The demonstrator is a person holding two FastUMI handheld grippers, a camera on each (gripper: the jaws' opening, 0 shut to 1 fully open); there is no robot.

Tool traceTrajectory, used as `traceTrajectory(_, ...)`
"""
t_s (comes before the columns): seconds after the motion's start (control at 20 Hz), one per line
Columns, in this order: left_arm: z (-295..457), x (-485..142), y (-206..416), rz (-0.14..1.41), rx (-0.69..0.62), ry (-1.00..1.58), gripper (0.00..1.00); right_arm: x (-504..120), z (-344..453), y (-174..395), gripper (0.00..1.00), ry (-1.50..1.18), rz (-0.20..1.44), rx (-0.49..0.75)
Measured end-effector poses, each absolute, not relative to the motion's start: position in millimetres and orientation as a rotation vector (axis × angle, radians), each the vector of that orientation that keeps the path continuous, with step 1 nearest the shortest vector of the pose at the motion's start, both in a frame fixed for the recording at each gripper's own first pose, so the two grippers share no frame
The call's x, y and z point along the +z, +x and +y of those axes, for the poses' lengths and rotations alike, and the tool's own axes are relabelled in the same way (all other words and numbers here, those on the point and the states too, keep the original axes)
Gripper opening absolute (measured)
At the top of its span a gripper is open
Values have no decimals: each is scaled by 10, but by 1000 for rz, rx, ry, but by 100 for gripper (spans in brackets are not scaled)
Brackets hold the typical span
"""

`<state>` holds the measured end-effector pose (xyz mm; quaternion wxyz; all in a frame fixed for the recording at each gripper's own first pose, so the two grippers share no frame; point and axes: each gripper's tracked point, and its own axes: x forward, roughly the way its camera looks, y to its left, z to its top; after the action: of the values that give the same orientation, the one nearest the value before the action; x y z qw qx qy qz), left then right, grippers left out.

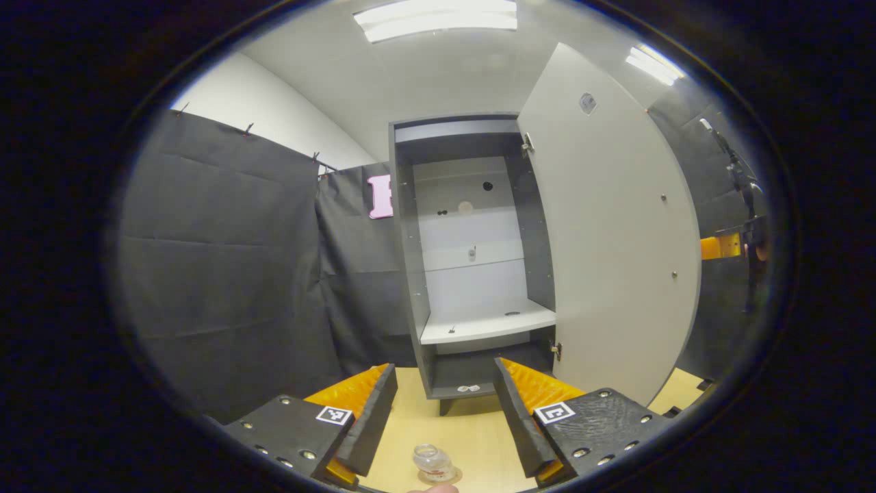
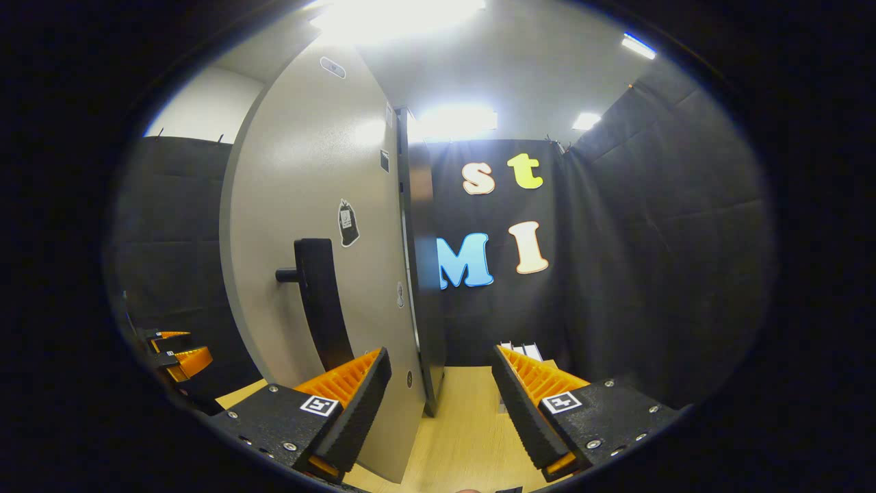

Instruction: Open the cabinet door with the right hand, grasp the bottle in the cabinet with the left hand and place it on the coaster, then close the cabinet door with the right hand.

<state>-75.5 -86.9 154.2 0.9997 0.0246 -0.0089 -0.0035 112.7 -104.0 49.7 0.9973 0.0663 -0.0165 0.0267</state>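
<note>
Bottle (image 1: 434, 463) is already on the coaster (image 1: 453, 475), so with both grippers' jaws wide open and empty, swing the right gripper (image 2: 438, 404) left onto the door handle (image 2: 320, 301) and push shut.

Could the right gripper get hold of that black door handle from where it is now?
Probably yes. The right gripper is open and holds nothing. The black handle stands out from the open cabinet door, just up and left of the gripper's left finger. Nothing lies between them.
</note>
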Motion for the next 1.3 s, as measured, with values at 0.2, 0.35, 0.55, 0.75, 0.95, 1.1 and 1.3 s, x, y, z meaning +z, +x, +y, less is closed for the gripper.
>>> traceTrajectory(0.2,-844,1498,-719,4,0,-6,81,495,-880,1125,92,163,-8,73)
traceTrajectory(0.35,-834,1522,-715,1,-7,-35,81,514,-665,1143,90,154,-4,107)
traceTrajectory(0.55,-817,1529,-697,-17,-20,-16,81,546,-402,1278,92,122,-2,113)
traceTrajectory(0.75,-802,1515,-656,-18,-47,1,87,587,-121,1417,92,120,-5,125)
traceTrajectory(0.95,-730,1535,-594,-41,-63,37,87,641,166,1595,92,106,-19,141)
traceTrajectory(1.1,-692,1542,-562,-53,-72,46,87,677,422,1725,92,118,-29,154)
traceTrajectory(1.3,-715,1604,-492,-81,-63,1,81,629,648,1946,92,166,-14,129)
